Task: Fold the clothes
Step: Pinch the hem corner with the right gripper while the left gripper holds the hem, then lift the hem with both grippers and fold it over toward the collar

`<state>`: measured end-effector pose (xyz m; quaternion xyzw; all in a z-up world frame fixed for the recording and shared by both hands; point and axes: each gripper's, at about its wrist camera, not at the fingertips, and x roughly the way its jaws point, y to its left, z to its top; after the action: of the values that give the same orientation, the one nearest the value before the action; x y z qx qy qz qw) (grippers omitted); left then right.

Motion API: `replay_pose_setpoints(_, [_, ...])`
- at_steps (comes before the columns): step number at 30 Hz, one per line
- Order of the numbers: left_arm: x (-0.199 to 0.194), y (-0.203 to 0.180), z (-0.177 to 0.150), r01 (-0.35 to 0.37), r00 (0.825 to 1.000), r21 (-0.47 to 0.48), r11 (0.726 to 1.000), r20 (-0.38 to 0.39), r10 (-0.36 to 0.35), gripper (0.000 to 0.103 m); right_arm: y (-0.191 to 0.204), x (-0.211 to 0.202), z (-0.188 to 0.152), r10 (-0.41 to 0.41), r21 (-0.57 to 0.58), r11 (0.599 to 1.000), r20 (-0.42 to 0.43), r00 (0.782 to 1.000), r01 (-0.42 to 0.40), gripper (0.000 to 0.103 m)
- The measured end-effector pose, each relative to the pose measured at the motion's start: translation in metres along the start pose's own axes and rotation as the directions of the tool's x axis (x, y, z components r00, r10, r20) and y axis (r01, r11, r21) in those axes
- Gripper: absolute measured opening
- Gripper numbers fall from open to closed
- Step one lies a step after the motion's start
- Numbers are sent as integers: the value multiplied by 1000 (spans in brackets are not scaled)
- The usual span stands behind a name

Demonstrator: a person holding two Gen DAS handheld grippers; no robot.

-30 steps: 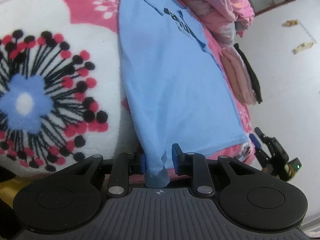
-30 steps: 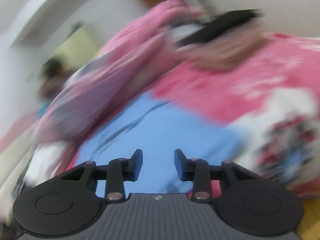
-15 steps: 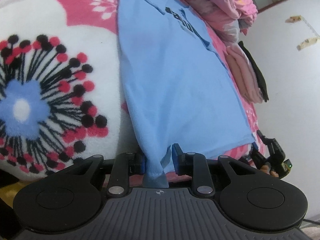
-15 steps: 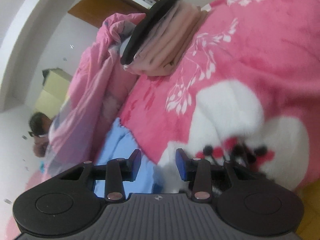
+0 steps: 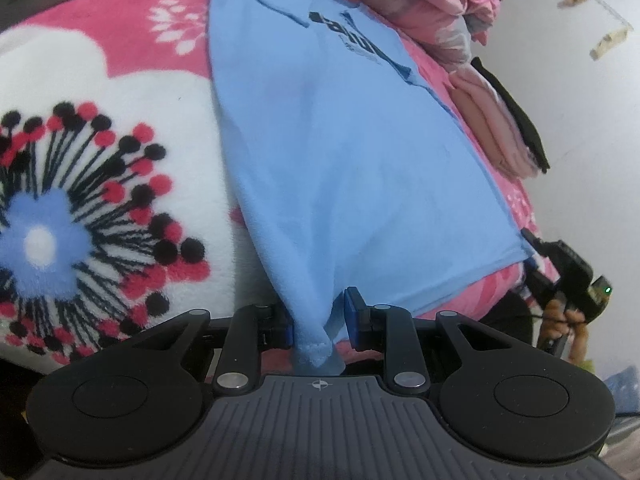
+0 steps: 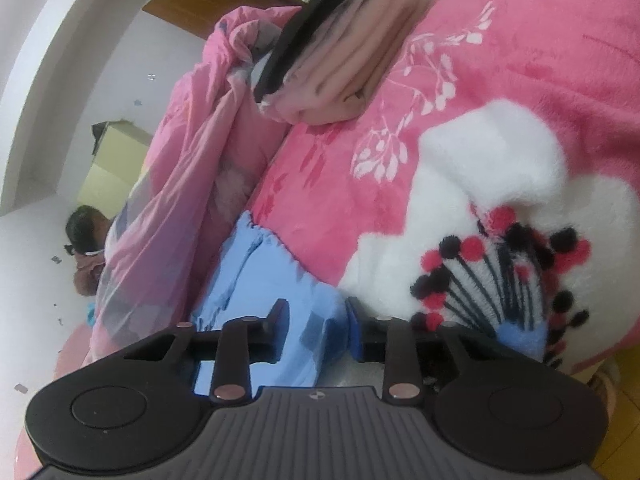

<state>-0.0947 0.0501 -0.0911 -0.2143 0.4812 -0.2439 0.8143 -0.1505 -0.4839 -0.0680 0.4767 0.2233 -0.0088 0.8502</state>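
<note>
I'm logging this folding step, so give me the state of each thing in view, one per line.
Blue shirt: spread flat on the blanket, one bottom corner bunched and lifted.
Left gripper: shut on that corner.
Right gripper: closing, the other bottom corner between its fingers.
Folded clothes: stacked neatly at the blanket's far edge.
Pink quilt: crumpled in a heap.
Blanket: spread flat.

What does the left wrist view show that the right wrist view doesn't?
Only the left wrist view: the blue shirt spread out with its dark print, and the left gripper pinching a hem corner. Only the right wrist view: the right gripper closing around another bunched corner. Both: the folded pile and the floral blanket.
</note>
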Motion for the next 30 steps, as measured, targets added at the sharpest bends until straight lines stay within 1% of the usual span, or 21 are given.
replay_pose_setpoints(2, [-1, -3, -1, -16, 1000, 14, 1000, 8, 16, 18, 3, 2, -2, -20, -16, 1000, 4, 1000, 20, 13])
replay_pose_setpoints(3, [-1, -4, -2, -29, 999, 23, 999, 15, 29, 12, 4, 3, -3, -30, -23, 999, 6, 1000, 30, 5])
replay_pose_setpoints(4, [-3, -6, -3, -42, 999, 47, 998, 23, 41, 8, 7, 2, -5, -32, -29, 999, 14, 999, 33, 5])
replay_pose_setpoints(6, [-7, -12, -6, -64, 997, 97, 993, 42, 60, 4, 11, -1, -9, -35, -41, 999, 29, 999, 36, 4])
replay_pose_setpoints(9, [-14, -22, -11, -94, 993, 160, 983, 88, 80, 2, 16, -7, -13, -22, -42, 999, 51, 998, 24, 4])
replay_pose_setpoints(10, [-16, -23, -12, -97, 992, 166, 981, 101, 81, 2, 17, -10, -14, -18, -42, 999, 57, 998, 20, 4])
replay_pose_setpoints(15, [-33, -20, -9, -68, 988, 139, 988, 145, 47, 2, 29, -26, -17, -3, -61, 998, 86, 996, 8, 3])
replay_pose_setpoints(18, [-41, -27, -9, -81, 985, 177, 981, 166, 52, 2, 36, -35, -20, 12, -79, 997, 95, 995, -4, 3])
replay_pose_setpoints(20, [-46, -31, -7, -86, 984, 196, 977, 173, 52, 2, 39, -39, -21, 21, -80, 997, 103, 994, -13, 3])
replay_pose_setpoints(24, [-57, -30, -3, -67, 984, 193, 979, 178, 32, 2, 43, -49, -23, 39, -73, 997, 112, 993, -31, 3])
replay_pose_setpoints(30, [-75, -24, -6, -54, 985, 184, 981, 174, 21, 1, 46, -66, -34, 33, -66, 997, 105, 994, -26, 3])
